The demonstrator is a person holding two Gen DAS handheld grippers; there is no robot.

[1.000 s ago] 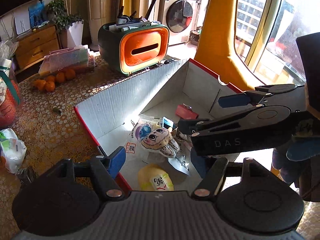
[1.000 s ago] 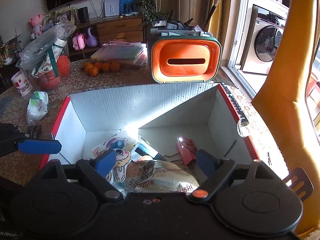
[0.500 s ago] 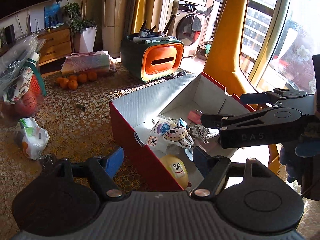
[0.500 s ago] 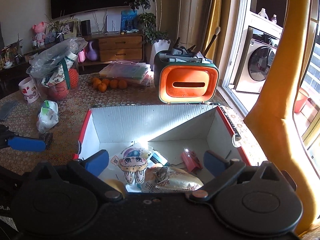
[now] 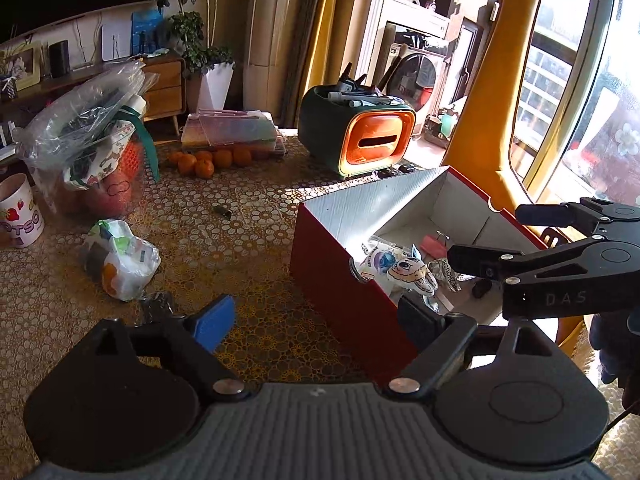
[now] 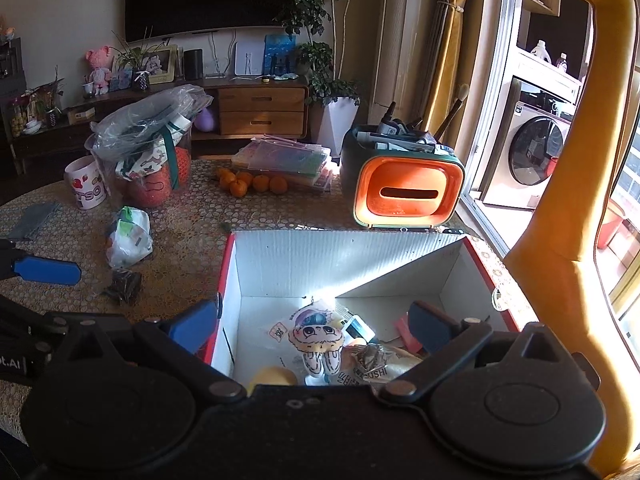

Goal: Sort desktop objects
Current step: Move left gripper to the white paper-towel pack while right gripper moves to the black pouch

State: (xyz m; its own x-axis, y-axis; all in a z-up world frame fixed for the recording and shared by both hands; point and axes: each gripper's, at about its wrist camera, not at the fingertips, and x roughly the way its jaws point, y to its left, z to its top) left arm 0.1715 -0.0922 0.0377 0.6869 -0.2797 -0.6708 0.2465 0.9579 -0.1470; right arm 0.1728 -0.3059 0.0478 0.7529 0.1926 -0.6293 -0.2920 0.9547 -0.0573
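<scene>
Both grippers spread wide and empty: the left gripper (image 5: 316, 318) hangs over the patterned table (image 5: 256, 216) beside the red box (image 6: 230, 264), the right gripper (image 6: 316, 320) above the box. Inside lie a cartoon snack packet (image 6: 316, 336), a sushi-labelled wrapper (image 6: 376, 368), possibly a yellow fruit (image 6: 274, 376).

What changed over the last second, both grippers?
The left gripper pulled back out of the red box and swung left over the table. The right gripper drew up and back. Both stay open and empty; the box contents, including the cartoon snack packet, are unmoved.
</scene>
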